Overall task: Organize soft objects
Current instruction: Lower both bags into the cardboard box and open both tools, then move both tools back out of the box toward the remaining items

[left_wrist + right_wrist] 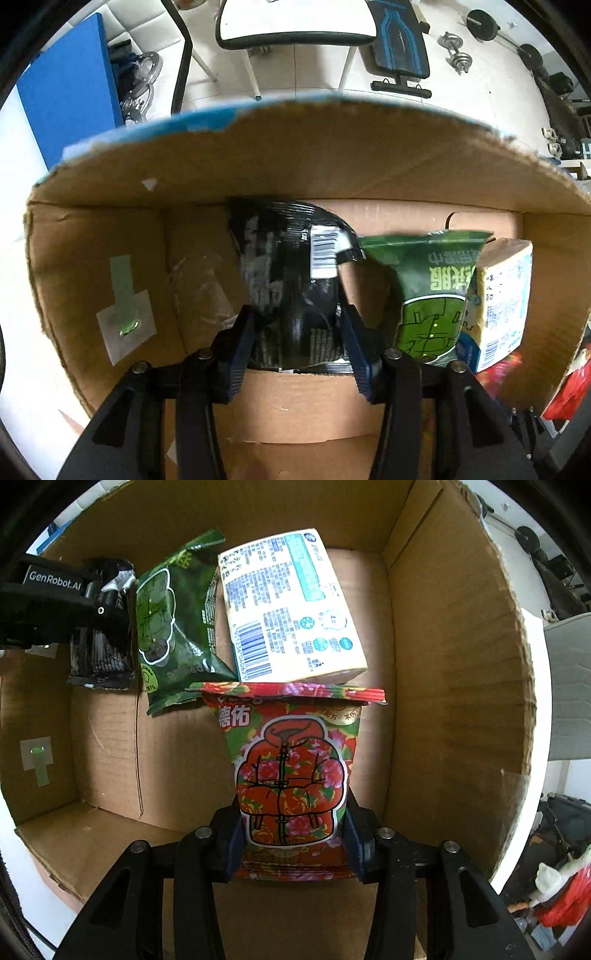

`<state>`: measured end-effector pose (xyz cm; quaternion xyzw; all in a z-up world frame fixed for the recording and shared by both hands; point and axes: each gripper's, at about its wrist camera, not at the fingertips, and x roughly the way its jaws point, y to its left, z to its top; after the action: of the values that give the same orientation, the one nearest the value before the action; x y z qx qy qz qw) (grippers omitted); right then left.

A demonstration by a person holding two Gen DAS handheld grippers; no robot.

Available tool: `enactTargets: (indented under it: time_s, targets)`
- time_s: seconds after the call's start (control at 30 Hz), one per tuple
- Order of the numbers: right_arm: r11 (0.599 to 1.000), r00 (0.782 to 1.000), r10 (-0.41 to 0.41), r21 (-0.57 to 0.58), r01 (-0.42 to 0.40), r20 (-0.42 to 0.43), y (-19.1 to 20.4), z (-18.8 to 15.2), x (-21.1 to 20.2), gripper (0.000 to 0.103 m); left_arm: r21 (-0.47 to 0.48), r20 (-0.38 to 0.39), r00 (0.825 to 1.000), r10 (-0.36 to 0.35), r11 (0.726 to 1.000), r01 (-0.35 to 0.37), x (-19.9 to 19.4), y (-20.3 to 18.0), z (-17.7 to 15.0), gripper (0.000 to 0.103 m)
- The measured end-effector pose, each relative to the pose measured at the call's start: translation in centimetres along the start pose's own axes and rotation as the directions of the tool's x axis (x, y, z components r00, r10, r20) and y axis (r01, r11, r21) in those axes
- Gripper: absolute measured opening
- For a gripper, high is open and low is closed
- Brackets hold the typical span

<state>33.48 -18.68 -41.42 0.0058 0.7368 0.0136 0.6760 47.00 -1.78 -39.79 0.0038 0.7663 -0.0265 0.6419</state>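
Bare cardboard box (110,753) floor lies open left of the packets (173,620).

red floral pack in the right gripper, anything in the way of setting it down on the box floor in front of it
Nothing visible blocks it. The right gripper holds the red floral pack over bare cardboard box floor. The white pack and green pack lie just beyond its top edge, so space ahead is tight.
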Motion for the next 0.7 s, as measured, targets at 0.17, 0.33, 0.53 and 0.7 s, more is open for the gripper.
enactTargets:
  time_s: [0.17,0.33,0.53,0.7]
  targets:
    - [0.998,0.998,0.059,0.036,-0.06,0.029,0.2,0.7,-1.1,0.073,0.003,0.059,0.998,-0.034,0.999,0.034,-2.8,0.7,-0.9,0.067]
    - [0.999,0.993,0.041,0.026,-0.045,0.114,0.5,0.2,-4.2,0.1,0.019,0.164,0.985,-0.056,0.998,0.054,-6.0,1.2,-4.4,0.098]
    - [0.996,0.968,-0.091,0.025,0.088,0.234,0.8,-1.2,-8.7,0.103,0.008,0.262,0.963,-0.065,0.998,0.065,-8.2,1.7,-10.2,0.098]
    - [0.996,0.957,-0.084,0.018,0.083,0.278,0.5,-3.3,-11.9,0.103,0.003,0.344,0.939,-0.025,1.0,0.026,-10.0,1.0,-14.9,0.098]
